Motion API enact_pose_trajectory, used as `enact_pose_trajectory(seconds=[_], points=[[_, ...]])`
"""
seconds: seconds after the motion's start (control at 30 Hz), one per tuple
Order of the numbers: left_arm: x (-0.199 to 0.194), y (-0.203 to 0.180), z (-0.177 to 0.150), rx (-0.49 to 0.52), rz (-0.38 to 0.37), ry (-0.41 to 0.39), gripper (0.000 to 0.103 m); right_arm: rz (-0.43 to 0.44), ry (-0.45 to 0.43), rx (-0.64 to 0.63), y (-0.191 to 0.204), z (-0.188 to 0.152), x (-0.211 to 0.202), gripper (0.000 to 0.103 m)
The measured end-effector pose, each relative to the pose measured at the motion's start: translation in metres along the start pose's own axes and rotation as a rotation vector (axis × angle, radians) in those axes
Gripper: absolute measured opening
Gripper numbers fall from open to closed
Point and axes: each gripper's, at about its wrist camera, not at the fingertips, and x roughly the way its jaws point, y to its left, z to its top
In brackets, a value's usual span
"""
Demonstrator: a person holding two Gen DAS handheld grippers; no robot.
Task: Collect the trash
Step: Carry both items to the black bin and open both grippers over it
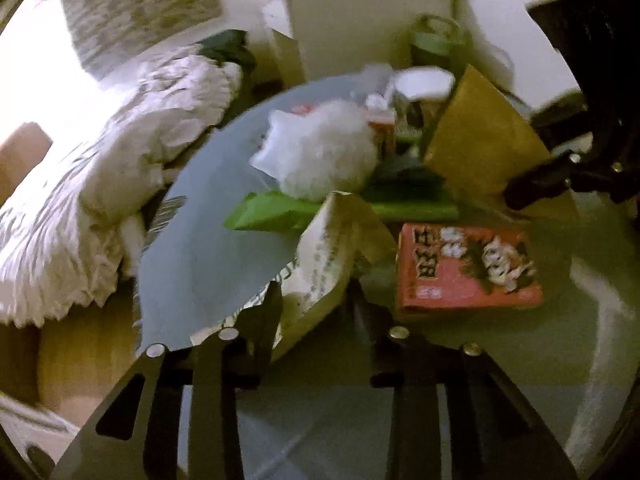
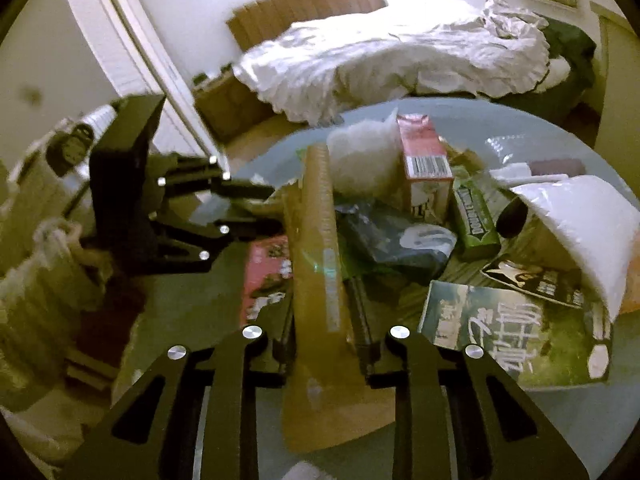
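The right hand-held gripper [image 2: 326, 328] pinches a tan cardboard sheet [image 2: 318, 248] standing on edge between its fingers, above the round glass worktop [image 2: 520, 128]. The left hand-held gripper [image 1: 316, 312] is closed on a cream paper carton [image 1: 332, 248]. At 3 o'clock from that carton lies a red box [image 1: 468, 268]; at 12 o'clock sit a green box [image 1: 280, 210] and a white plastic bag [image 1: 324, 156]. A bed [image 1: 100, 184] with white sheets is beyond the worktop
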Motion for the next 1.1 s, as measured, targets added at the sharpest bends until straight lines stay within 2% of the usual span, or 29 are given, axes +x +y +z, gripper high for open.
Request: enact_pose_trajectory(seconds=[0.13,0.2,0.27,0.4,0.57,0.7,0.83,0.97,1.1], points=[[-0.024,0.009,0.004,-0.132,0.053,-0.047,0.023,0.072,-0.073,0.057,-0.009,-0.002,-0.032,0.025],[-0.038,0.014,0.011,-0.208,0.047,-0.078,0.023,0.102,-0.114,0.09,-0.016,-0.006,-0.051,0.025],[-0.051,0.012,0.018,-0.241,0.029,-0.115,0.023,0.124,-0.151,0.121,-0.027,-0.009,-0.067,0.025],[-0.072,-0.016,0.046,-0.243,-0.029,-0.185,0.023,0.142,-0.229,0.196,-0.057,-0.019,-0.102,0.025],[-0.07,-0.062,0.106,-0.192,-0.15,-0.25,0.023,0.083,-0.35,0.316,-0.114,-0.039,-0.152,0.025],[-0.046,-0.1,0.158,-0.161,-0.278,-0.284,0.023,-0.045,-0.431,0.436,-0.171,-0.058,-0.189,0.025],[0.0,-0.142,0.208,-0.211,-0.464,-0.296,0.023,-0.184,-0.478,0.549,-0.229,-0.076,-0.219,0.025],[0.06,-0.177,0.253,-0.291,-0.588,-0.26,0.023,-0.288,-0.452,0.675,-0.284,-0.092,-0.221,0.025],[0.107,-0.2,0.282,-0.366,-0.653,-0.213,0.024,-0.332,-0.413,0.758,-0.321,-0.113,-0.211,0.025]])
